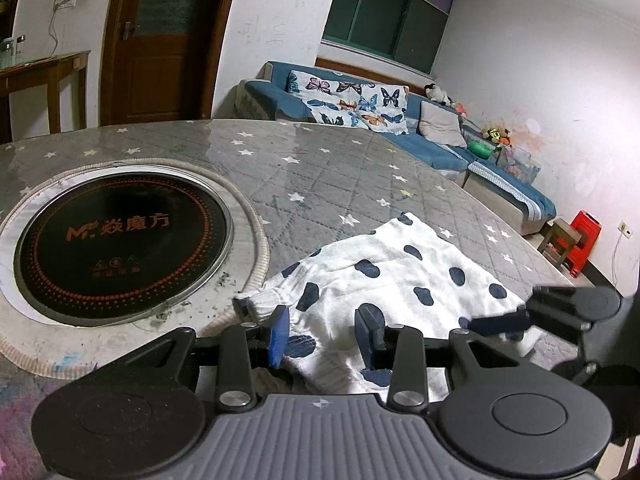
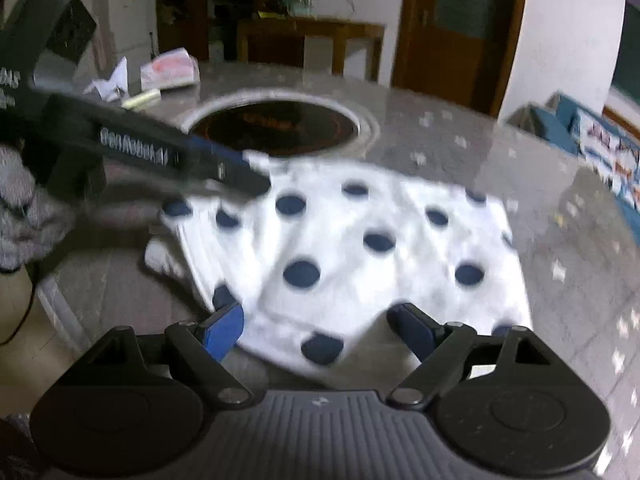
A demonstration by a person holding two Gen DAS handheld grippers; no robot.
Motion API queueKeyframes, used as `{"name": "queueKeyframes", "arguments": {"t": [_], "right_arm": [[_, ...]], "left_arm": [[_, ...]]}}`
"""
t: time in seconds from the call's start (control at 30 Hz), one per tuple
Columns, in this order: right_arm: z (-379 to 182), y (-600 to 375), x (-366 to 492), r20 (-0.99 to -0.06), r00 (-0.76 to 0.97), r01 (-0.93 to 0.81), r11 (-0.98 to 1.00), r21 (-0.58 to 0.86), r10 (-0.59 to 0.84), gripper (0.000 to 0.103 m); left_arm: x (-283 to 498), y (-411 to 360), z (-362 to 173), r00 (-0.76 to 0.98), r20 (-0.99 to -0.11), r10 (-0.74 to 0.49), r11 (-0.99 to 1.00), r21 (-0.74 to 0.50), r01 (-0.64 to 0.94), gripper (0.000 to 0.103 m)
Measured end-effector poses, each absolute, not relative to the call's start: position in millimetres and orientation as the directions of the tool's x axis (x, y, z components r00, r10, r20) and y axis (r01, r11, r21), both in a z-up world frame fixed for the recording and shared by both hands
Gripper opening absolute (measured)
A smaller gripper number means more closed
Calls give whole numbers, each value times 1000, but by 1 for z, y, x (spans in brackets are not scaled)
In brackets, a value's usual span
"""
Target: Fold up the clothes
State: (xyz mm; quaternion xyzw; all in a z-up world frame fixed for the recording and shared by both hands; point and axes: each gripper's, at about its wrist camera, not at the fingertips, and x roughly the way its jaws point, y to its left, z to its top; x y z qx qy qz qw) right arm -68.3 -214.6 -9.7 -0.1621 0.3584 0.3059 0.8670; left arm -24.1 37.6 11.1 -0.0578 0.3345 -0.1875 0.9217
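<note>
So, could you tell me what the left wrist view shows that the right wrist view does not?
Only the left wrist view shows the window and the red stool by the wall. Only the right wrist view shows the crumpled paper and a packet at the table's far side. Both show the white polka-dot garment on the star-patterned tablecloth, the round black cooktop, and both grippers open.
</note>
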Motion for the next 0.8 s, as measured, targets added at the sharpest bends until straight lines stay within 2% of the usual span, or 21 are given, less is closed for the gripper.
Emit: {"name": "queueKeyframes", "arguments": {"t": [0.1,0.5,0.8], "right_arm": [[-6,-218,-74,-709,574,-648,757,-86,410,86],[19,-258,-60,-665,544,-574,805,150,512,88],[15,-256,-42,-634,622,-532,842,90,461,88]], "left_arm": [[-26,39,13,709,-594,-380,925,-232,301,39],[-36,38,11,721,-600,-346,938,-190,292,44],[-39,32,14,729,-600,-329,943,-168,288,48]]}}
